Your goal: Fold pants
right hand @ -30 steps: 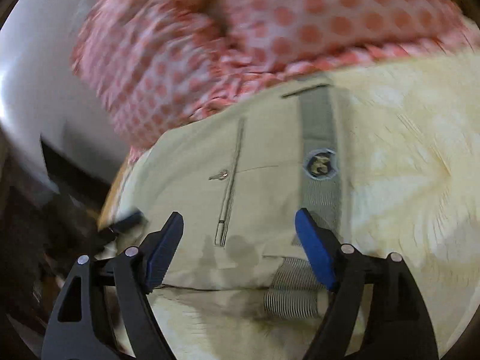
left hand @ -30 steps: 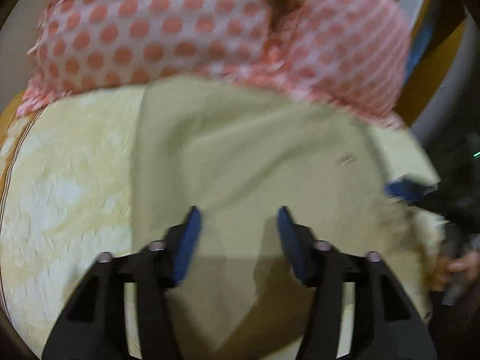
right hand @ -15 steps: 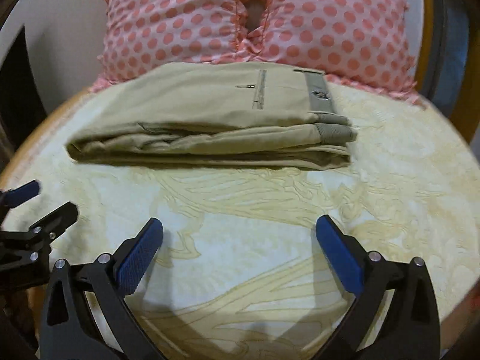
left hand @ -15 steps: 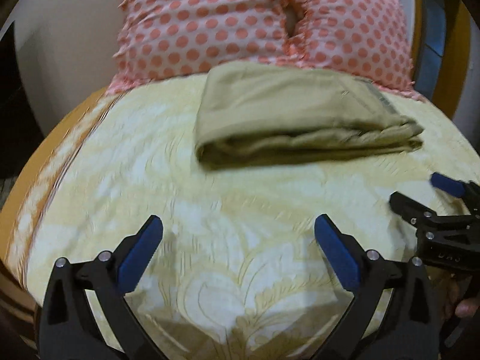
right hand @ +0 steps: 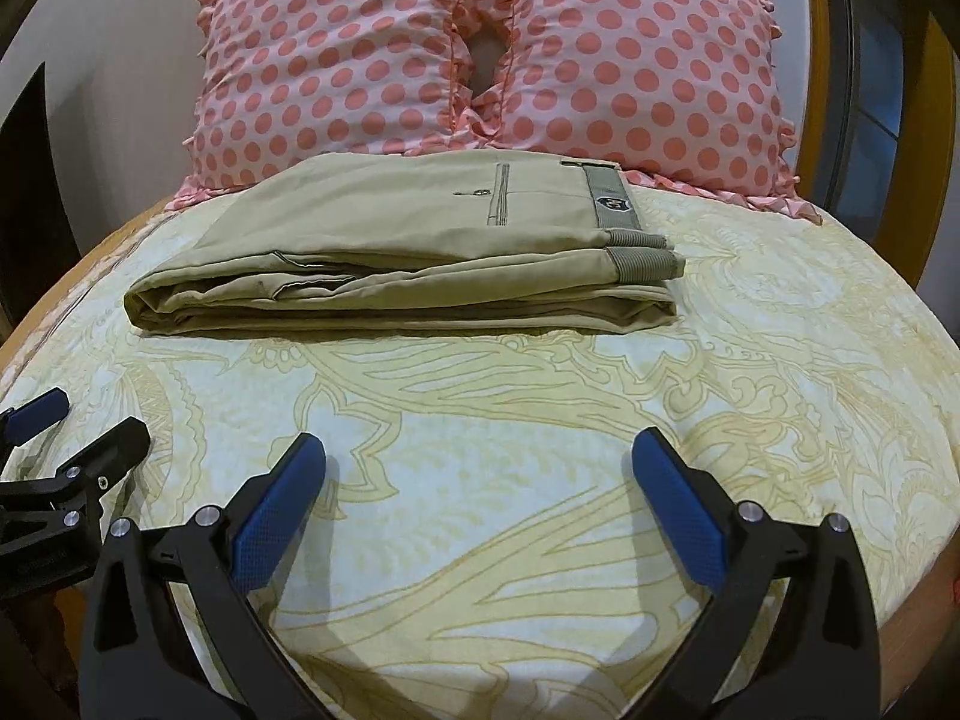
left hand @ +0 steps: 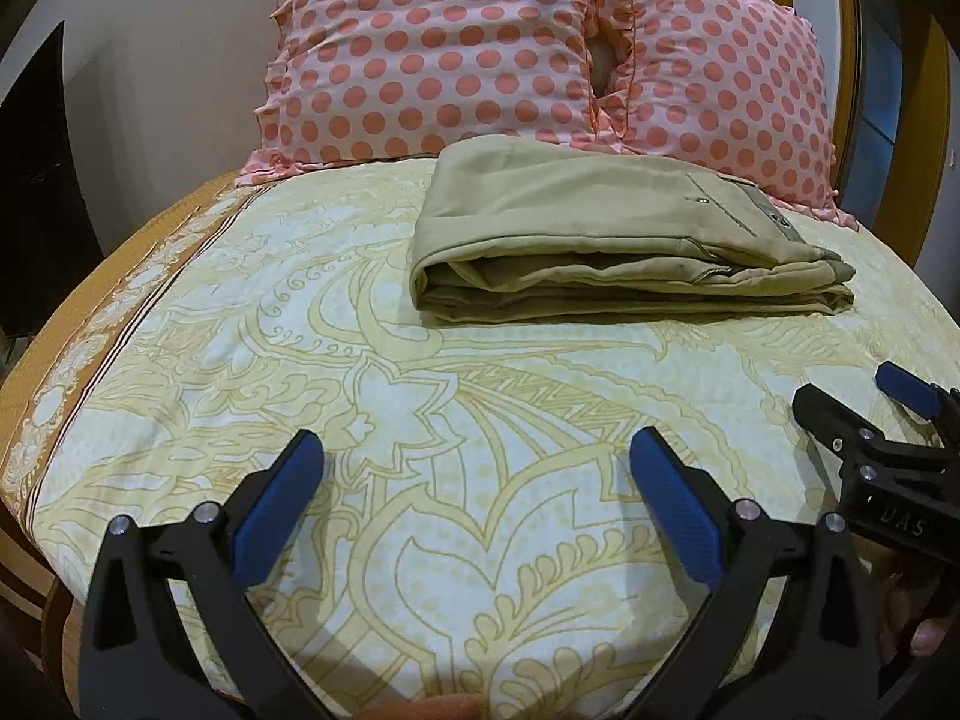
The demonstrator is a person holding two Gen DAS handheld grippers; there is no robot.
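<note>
Both tongs, left [left hand: 474, 471] and right [right hand: 478, 471], are spread wide, empty. Folded pants [right hand: 414, 240] lie upper centre on my bed [right hand: 540, 420], against pillows [right hand: 480, 60]. Only right view shows waistband logo [right hand: 613, 204] clearly.

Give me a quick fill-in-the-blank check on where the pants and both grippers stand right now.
1. The khaki pants lie ____ into a flat stack on the yellow patterned bedsheet.
2. Behind the pants stand two ____-dotted pillows.
3. The left gripper and right gripper are both ____, holding nothing.
4. The pants' waistband points toward the ____ gripper's side.

Missing words: folded; polka; open; right
</note>
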